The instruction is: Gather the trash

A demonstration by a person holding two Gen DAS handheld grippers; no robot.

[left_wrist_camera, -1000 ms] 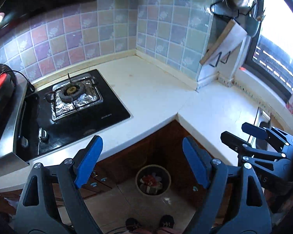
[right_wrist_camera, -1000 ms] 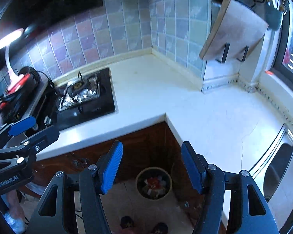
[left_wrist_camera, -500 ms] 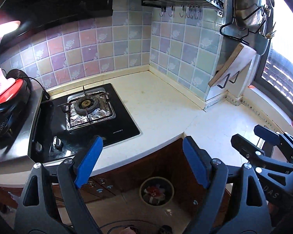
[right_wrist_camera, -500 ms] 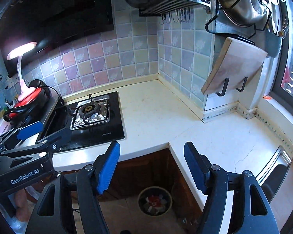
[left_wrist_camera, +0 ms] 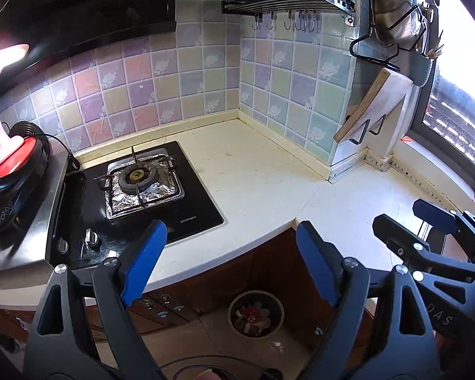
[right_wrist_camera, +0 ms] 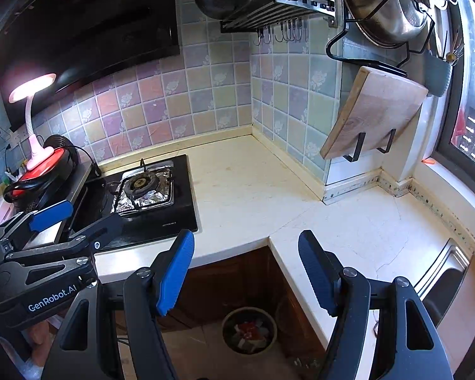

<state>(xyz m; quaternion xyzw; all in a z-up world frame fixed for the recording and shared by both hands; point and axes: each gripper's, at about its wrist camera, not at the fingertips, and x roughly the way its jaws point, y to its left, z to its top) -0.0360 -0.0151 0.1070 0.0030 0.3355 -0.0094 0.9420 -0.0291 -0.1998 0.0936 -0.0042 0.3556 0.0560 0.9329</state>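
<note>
Cream stone surface (right_wrist_camera: 247, 183) runs bare around the corner, with no scrap visible on it in either view. The trash that can be seen sits in the round bin (right_wrist_camera: 249, 331) on the floor below the corner, red and white bits piled inside. Both tools hang above the edge, empty: the left tool (left_wrist_camera: 228, 253) stands wide, and the right tool (right_wrist_camera: 247, 269) has just been opening, nothing between its blue pads. By my reading the collecting is at or near its end, a drop into the bin judged done. The next move calls for a scan of the surface and the stove (left_wrist_camera: 142, 186) for leftovers. The bin's depth is hard to judge, the sink (right_wrist_camera: 443, 281) is cut off at the frame edge, and the floor beside the bin lies in shadow.
</note>
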